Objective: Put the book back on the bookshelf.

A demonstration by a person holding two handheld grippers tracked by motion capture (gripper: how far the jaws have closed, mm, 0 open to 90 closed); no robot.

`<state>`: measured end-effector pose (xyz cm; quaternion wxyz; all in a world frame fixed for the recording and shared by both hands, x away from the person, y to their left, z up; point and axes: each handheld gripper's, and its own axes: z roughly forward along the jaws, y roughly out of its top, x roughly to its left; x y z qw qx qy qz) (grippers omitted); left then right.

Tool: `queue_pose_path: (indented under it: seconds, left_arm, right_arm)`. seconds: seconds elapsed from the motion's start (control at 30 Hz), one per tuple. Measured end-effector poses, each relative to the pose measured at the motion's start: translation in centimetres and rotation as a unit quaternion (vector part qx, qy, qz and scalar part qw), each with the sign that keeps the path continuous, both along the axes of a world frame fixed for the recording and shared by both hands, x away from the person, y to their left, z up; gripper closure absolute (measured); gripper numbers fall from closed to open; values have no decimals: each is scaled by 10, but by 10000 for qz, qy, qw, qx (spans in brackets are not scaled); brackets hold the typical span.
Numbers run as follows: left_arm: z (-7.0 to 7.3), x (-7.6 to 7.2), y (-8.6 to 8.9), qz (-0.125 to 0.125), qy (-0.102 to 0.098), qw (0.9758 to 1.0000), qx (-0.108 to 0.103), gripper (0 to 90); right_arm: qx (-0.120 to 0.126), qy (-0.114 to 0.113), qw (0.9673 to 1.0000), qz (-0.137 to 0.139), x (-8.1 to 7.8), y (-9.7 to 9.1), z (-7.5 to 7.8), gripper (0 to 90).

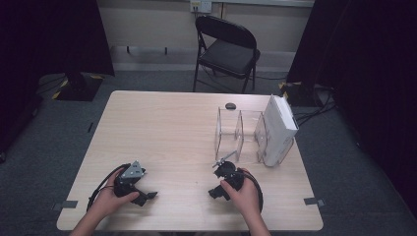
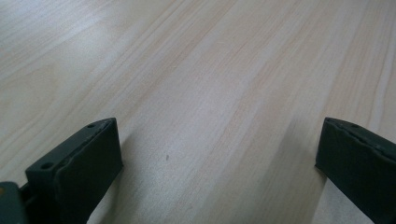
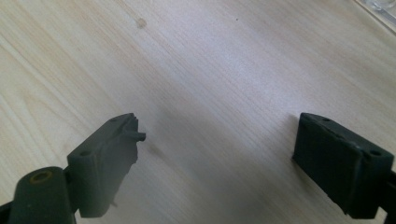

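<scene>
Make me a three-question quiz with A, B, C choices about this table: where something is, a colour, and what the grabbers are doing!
1. Where does the white box stand?
A. at the right end of the clear rack
B. on the chair
C. beside the left gripper

2. What colour is the folding chair?
A. red
B. black
C. yellow

3. How are the right gripper's jaws?
A. shut on the box
B. shut on a pen
C. open, holding nothing

Answers: 1 A, the box leans against the rack's right end. 2 B, seat and frame look black. 3 C, bare table shows between the jaws.
</scene>
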<state>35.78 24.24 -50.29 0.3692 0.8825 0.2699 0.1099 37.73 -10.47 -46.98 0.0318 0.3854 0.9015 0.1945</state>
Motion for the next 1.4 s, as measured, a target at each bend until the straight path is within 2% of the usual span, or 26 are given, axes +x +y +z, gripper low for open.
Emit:
queue_pose_path:
  seconds: [0.3,0.47,0.67,0.73,0.97,1.4]
  left_arm:
    - [0,0,0,3,11,10000,-21,0]
    - [0,0,0,5,11,10000,-21,0]
    - [0,0,0,5,0,10000,-18,0]
    - [0,0,0,12,-6,10000,-12,0]
    - [0,0,0,6,-1,10000,-19,0]
    - [0,0,0,24,-5,10000,-6,0]
  right_arm:
    - [-232,-461,9986,105,-7,8,-5,100]
    - [-3,-652,9979,60,-8,9,-8,98]
    - [137,-799,9967,15,-11,10,-11,92]
    - [277,-886,9957,37,-11,9,-13,91]
    - [544,-1242,9908,0,-13,11,-18,89]
    - [873,-1574,9835,-177,-18,13,-26,88]
